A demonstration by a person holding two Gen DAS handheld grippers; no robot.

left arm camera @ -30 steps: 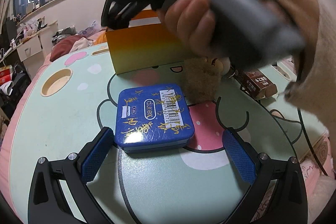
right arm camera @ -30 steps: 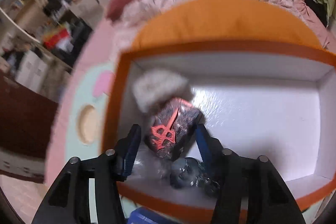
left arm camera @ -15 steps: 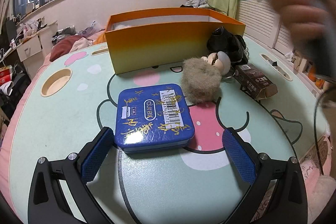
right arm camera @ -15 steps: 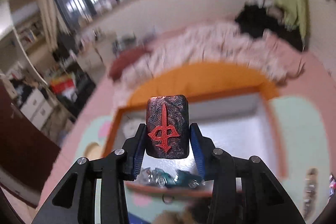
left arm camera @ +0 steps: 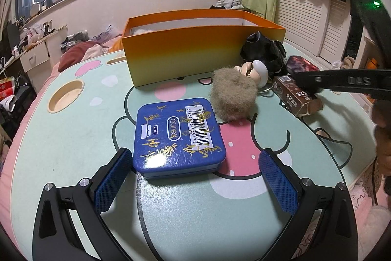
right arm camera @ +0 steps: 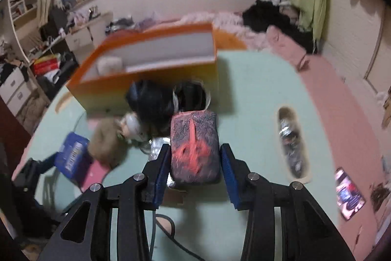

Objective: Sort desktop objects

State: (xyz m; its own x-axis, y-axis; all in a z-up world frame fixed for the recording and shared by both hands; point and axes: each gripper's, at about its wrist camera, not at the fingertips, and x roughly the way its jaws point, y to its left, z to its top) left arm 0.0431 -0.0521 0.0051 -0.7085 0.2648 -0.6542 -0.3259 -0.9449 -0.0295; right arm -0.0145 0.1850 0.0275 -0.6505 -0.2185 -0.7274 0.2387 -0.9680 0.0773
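On the mint-green counter (left arm camera: 73,138) the left hand-held gripper (left arm camera: 195,177) rests with its blue pads spread wide on either side of the blue tin (left arm camera: 178,136), the left pad just beside the tin's near corner and the right pad well apart from it. Beyond the tin lie a brown fur ball (left arm camera: 233,97), a small figurine (left arm camera: 254,69), a brown carton (left arm camera: 297,96) and a black cloth heap (left arm camera: 264,53), all in front of the orange box (left arm camera: 195,50). The right hand-held gripper (right arm camera: 194,165) has narrowed around a dark case with a red emblem (right arm camera: 194,146); whether the pads actually press it, motion blur hides. Judging by this, sorting is partway, with the case in transit and the tin unpicked. Next, the left would need to centre on the tin, close, and lift it toward the box
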